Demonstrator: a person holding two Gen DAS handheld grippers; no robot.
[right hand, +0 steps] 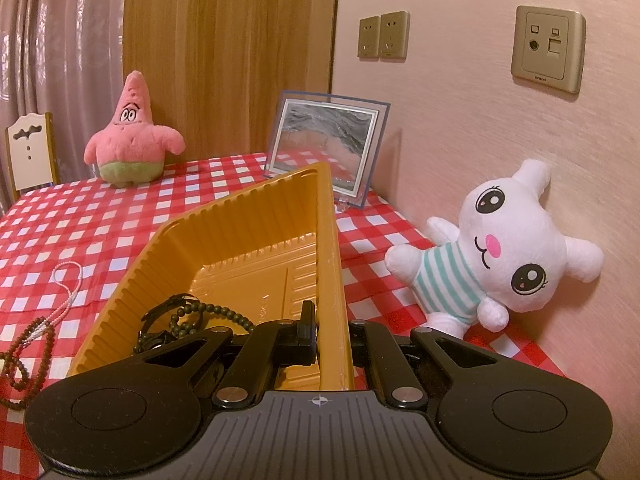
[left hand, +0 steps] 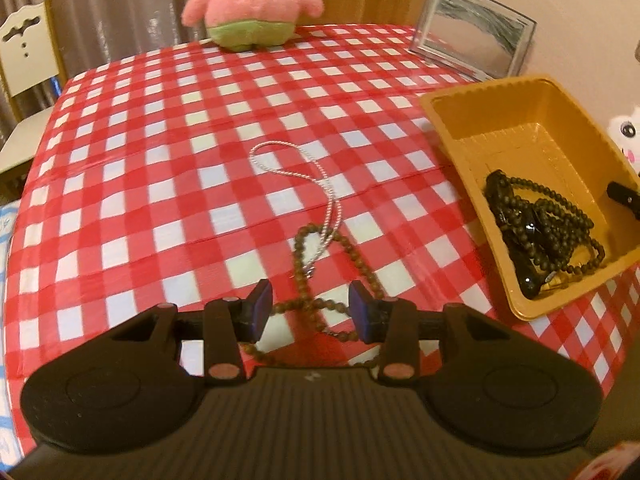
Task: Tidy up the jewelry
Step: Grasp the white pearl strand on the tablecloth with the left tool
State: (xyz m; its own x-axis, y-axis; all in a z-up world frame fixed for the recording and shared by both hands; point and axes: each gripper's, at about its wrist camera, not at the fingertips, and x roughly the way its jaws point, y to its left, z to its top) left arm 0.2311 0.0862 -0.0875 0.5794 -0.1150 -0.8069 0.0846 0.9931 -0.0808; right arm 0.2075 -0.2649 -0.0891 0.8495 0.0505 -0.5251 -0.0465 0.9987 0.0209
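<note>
Left wrist view looks down over the left gripper [left hand: 311,309], whose blue-padded jaws stand apart with nothing pinched, straddling a strand of the brown wooden bead necklace [left hand: 320,280] lying on the red-and-white checked bench [left hand: 160,160]. A thin silver twisted cord [left hand: 316,184] crosses the beads and loops away across the cloth, so a pick here would likely have to separate the two. Just to the right sits the mustard-yellow ribbed plastic tray [left hand: 532,108], already holding a dark beaded string [left hand: 560,220] and a black band-like piece [left hand: 524,272]. In the right wrist view, the right gripper [right hand: 332,336] is pressed together on the tray's near wall [right hand: 334,280], apparently steadying the light container so it stays put while loose jewelry is dropped in.
</note>
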